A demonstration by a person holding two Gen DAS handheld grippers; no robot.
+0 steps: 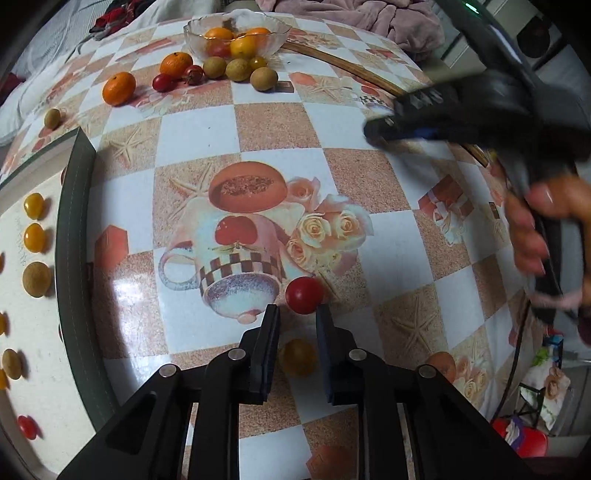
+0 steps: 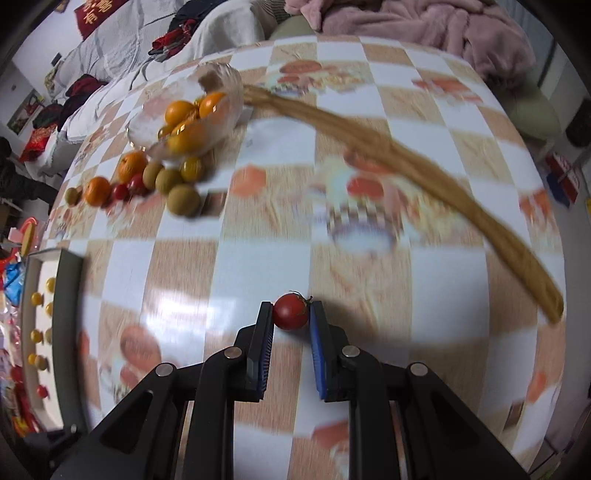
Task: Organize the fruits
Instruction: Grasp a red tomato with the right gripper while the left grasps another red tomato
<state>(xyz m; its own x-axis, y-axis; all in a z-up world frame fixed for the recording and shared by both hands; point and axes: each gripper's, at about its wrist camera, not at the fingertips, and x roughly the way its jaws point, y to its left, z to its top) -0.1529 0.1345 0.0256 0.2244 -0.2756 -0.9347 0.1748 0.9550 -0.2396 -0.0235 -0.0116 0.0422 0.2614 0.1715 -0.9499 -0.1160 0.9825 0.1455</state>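
Note:
My left gripper (image 1: pixel 297 310) points down at the table and is shut on a small yellow fruit (image 1: pixel 298 356), which sits between the pads partway along them. Just past its tips, a red cherry tomato (image 1: pixel 304 295) lies on the tablecloth, slightly to the right. My right gripper (image 2: pixel 291 306) is shut on another red cherry tomato (image 2: pixel 290 312), pinched at the fingertips above the table. In the left wrist view the right gripper (image 1: pixel 388 129) is a dark blur at upper right, with a hand (image 1: pixel 535 221) behind it.
A white tray with a dark rim (image 1: pixel 74 221) at the left holds rows of small yellow, brown and red fruits. At the back, a glass bowl (image 1: pixel 236 33) holds oranges, with loose oranges (image 1: pixel 119 88), red tomatoes (image 1: pixel 163 82) and brown fruits (image 1: pixel 264 78) beside it. A long wooden strip (image 2: pixel 406 162) curves across the right.

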